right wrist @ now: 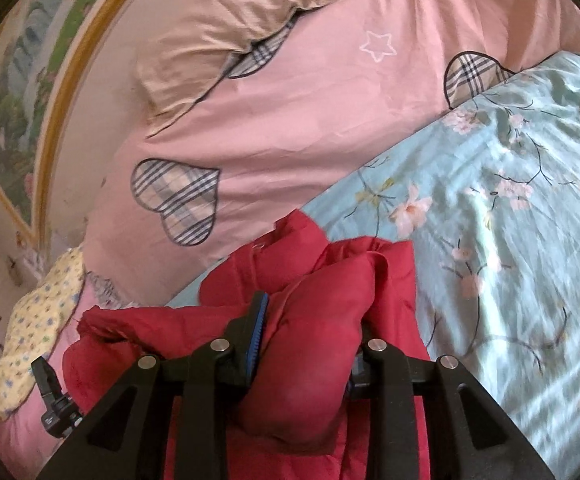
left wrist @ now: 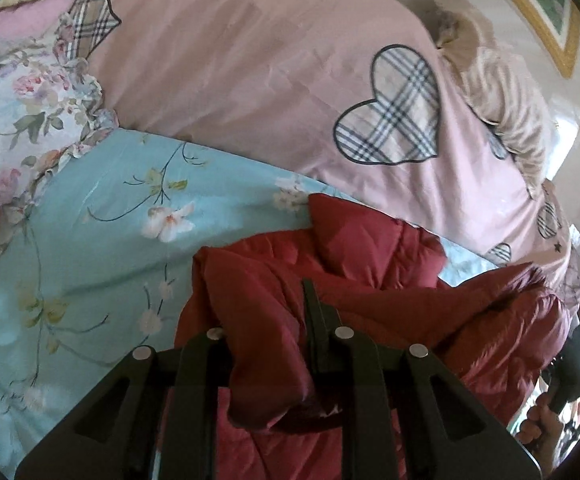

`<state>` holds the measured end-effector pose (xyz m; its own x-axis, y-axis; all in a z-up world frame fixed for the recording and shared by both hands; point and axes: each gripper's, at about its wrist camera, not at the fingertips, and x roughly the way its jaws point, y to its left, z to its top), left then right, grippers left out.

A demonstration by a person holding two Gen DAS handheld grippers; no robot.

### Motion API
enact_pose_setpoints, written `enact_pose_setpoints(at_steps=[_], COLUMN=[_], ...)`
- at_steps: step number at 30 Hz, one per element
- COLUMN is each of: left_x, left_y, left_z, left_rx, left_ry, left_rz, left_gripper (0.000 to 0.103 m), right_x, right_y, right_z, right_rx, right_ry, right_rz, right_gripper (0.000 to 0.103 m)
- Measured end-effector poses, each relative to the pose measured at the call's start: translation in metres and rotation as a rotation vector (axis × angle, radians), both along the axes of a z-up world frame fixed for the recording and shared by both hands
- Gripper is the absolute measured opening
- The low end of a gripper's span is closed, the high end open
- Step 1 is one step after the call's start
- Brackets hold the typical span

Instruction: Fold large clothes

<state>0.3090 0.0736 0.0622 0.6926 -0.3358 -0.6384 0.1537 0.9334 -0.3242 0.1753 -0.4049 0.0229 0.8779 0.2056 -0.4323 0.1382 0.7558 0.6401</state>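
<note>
A puffy dark-red quilted jacket (left wrist: 369, 280) is seen bunched on a light-blue floral bedsheet (left wrist: 102, 216), near the edge of a pink quilt with plaid heart patches (left wrist: 270, 72).

Left gripper (left wrist: 268, 344) — a thick fold of the red jacket is clamped between its black fingers; the left finger is mostly buried in fabric, only the right one (left wrist: 313, 320) is exposed. The jaws are held partly apart by the padding's bulk.

Right gripper (right wrist: 309, 340) — a rounded bulge of the same jacket (right wrist: 313, 320) is pinched between its fingers; the blue ribbed pad of the left finger (right wrist: 258, 328) is pressed against the fabric, the other finger is largely hidden behind it. Jaws are kept fairly wide by the wad.

In the right wrist view the blue sheet (right wrist: 509, 200) is noted to the right, the pink quilt (right wrist: 309, 120) beyond, a beige pillow (right wrist: 218, 32) on top of it. A gold-framed picture (right wrist: 22, 100) is seen at far left.
</note>
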Motion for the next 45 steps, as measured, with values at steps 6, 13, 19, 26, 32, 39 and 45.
enact_pose_setpoints(at_steps=[6,13,19,26,32,39,45], left_x=[0.049,0.090,0.116,0.125,0.103,0.036,-0.004], left_y=[-0.014,-0.028,-0.034,-0.032,-0.021,-0.018,-0.068], left_z=[-0.021,-0.044,-0.059,-0.066,-0.046,-0.006,-0.014], left_rx=[0.025,0.053,0.052,0.021,-0.001,0.002,0.081], left_ry=[0.057,0.089,0.122,0.135,0.099,-0.033,-0.021], left_rz=[0.032,0.069,0.081,0.075,0.062,-0.007,-0.191], left_gripper=[0.019,0.021,0.021,0.023,0.040,0.050,0.050], right_x=[0.042,0.079,0.103,0.124,0.130,0.135,0.138], right_y=[-0.007,-0.011,-0.017,-0.027,-0.025,-0.023,-0.020], right_z=[-0.016,-0.040,-0.054,-0.075,-0.078,-0.080,-0.079], right_rx=[-0.030,-0.041,-0.043,0.013,-0.001,-0.016,-0.036], right_ry=[0.056,0.084,0.107,0.137,0.149,0.156,0.164], right_rz=[-0.023,-0.062,-0.088,-0.104,-0.108,-0.117,-0.122], right_gripper=[0.032,0.032,0.032,0.034,0.034,0.035,0.035])
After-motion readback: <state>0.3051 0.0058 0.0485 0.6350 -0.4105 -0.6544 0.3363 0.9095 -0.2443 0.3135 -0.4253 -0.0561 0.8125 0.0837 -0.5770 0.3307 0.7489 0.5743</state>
